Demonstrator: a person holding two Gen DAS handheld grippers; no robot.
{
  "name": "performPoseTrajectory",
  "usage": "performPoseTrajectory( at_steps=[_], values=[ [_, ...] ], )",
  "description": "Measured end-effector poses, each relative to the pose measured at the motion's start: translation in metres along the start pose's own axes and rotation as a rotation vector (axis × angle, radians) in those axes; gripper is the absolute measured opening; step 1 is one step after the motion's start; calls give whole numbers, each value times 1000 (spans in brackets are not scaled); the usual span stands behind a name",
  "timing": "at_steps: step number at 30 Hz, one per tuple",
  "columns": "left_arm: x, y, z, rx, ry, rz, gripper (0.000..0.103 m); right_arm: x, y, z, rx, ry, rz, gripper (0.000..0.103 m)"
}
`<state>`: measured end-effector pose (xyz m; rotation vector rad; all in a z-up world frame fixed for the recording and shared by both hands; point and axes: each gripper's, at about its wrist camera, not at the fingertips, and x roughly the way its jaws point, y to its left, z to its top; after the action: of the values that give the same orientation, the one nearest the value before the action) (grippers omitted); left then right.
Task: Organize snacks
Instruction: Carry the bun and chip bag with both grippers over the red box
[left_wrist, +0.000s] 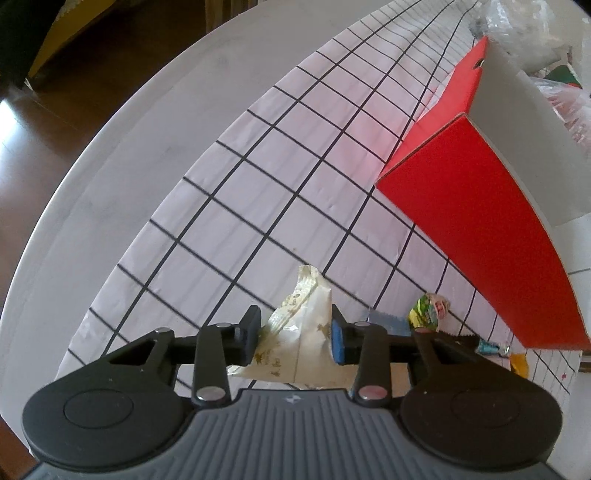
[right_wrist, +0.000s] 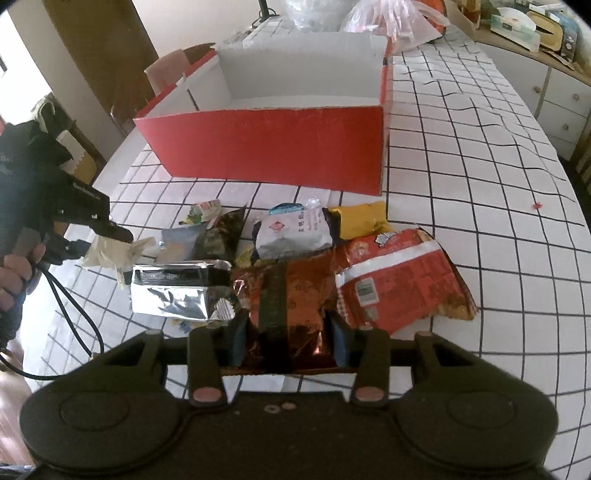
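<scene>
A cream snack packet (left_wrist: 295, 332) is pinched by the left hand-held gripper (left_wrist: 295, 334). A copper-brown foil snack bag (right_wrist: 291, 306) is clamped by the right hand-held gripper (right_wrist: 290, 341), near the red box (right_wrist: 273, 147) on the bench (right_wrist: 480, 184).

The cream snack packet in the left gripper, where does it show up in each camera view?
Left wrist view: the cream packet sits bottom centre, pinched in the left gripper.
Right wrist view: the same packet is at the left edge, mid-height, held in that gripper.
Shared landmark: the red box.

One red box (right_wrist: 273, 147), about nine snack packets (right_wrist: 291, 232)
</scene>
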<state>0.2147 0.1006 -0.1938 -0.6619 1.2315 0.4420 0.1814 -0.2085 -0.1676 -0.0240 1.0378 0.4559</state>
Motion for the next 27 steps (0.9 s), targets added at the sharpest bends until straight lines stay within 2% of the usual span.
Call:
performPoseTrajectory(
  at_steps=[8, 14, 20, 27],
  values=[
    [-19, 16, -17, 8, -15, -29, 36, -30, 3, -12, 19, -53, 9, 43],
    [-44, 18, -28, 43, -46, -61, 36, -52, 5, -9, 17, -112, 2, 43],
    [-76, 5, -36, 105, -93, -106, 36, -71, 11, 10, -14, -183, -1, 43],
    [-110, -28, -32, 207, -160, -146, 36, -78, 14, 47, -54, -258, -11, 43]
  ],
)
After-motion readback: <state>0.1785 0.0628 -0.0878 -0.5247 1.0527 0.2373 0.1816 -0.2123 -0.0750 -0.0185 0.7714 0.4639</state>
